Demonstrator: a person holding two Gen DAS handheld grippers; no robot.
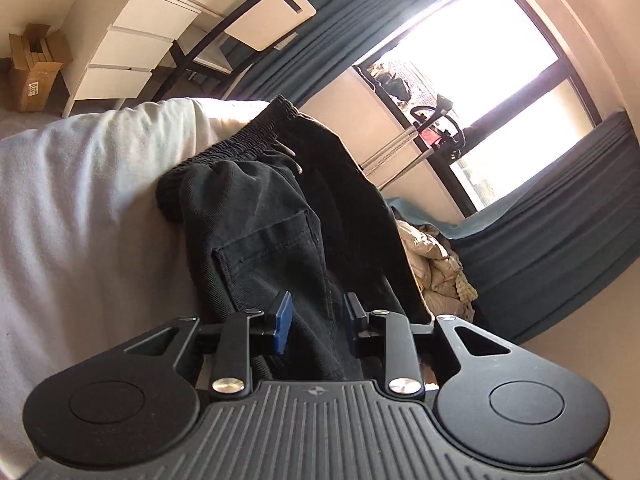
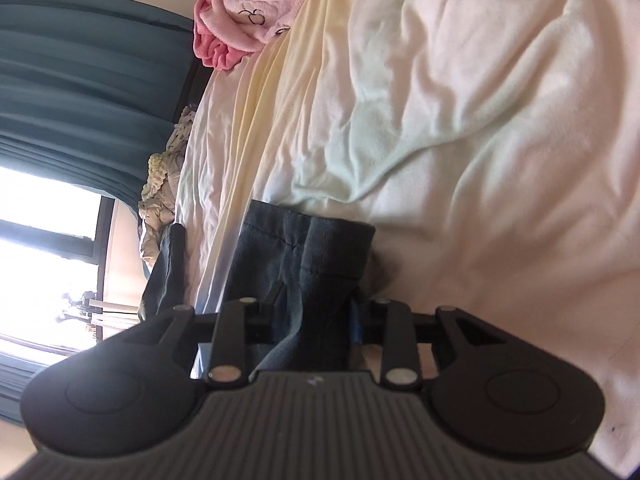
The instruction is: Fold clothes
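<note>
Across the centre of the left wrist view lie the black trousers (image 1: 272,216), spread over a white bed cover (image 1: 80,200). Elastic waistband with drawcord toward upper centre of frame; a patch pocket shows at mid frame. The fabric runs down to the bottom centre and passes between the blue pads (image 1: 285,320) of the left gripper (image 1: 318,322). Pads stand apart with cloth filling the gap; whether they pinch it, cannot tell.

Upper left of that frame: white drawer unit (image 1: 132,52) and a cardboard box (image 1: 34,68) on the floor. Upper right: bright window (image 1: 492,80) flanked by a teal curtain (image 1: 560,216). Right of centre: a crumpled beige quilt (image 1: 436,264).

Right wrist view: the right gripper (image 2: 316,316) at lower centre is clamped on a bunched dark trouser leg end (image 2: 304,248), hem edge visible just above the fingers, cloth gathered tight between them. The hem rests against the white bed cover (image 2: 460,120), which fills the right and upper centre of the frame, heavily wrinkled. Upper centre-left: a pink fleece garment (image 2: 244,12) at the far edge of the bed. Left side: teal curtain (image 2: 80,80) and window (image 2: 44,232).
</note>
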